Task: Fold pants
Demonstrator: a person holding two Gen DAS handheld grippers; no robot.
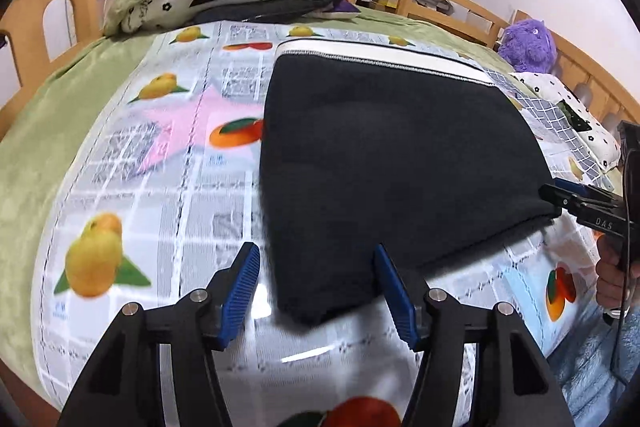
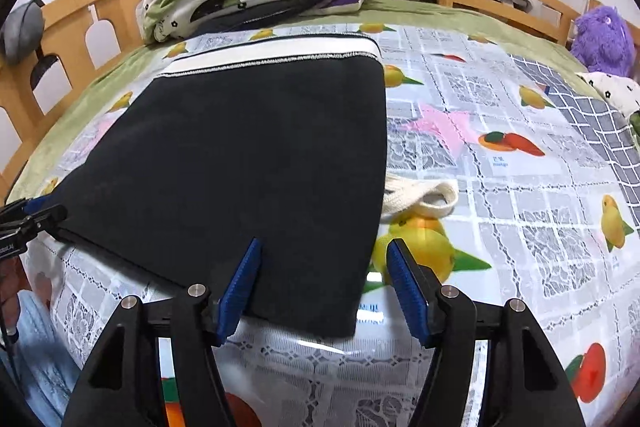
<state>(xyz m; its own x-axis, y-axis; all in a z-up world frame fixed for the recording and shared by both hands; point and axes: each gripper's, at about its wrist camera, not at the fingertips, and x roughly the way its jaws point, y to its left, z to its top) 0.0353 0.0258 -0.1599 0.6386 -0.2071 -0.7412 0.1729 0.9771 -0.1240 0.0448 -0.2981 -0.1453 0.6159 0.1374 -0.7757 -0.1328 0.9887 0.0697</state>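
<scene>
Already folded into a compact dark slab, the pants lie on the fruit-print cover of the bed, their white waistband toward the far rail and the folded end toward the near edge. From the left wrist view, the left tongs are spread wide and hold nothing; the near-left corner of the pants sits between the blue pads, slightly right of centre, seemingly under them rather than gripped. The right tongs show at the right side, touching the near-right corner; whether they pinch the cloth cannot be told there.

From the right wrist view, the right tongs are clearly open and empty, the near-right corner of the pants lying between the pads, left of centre. A cream strap pokes out beside the right edge. The long axis runs away from both tongs, each equally near its own corner, so a further fold would likely carry the near end toward the waistband.
</scene>
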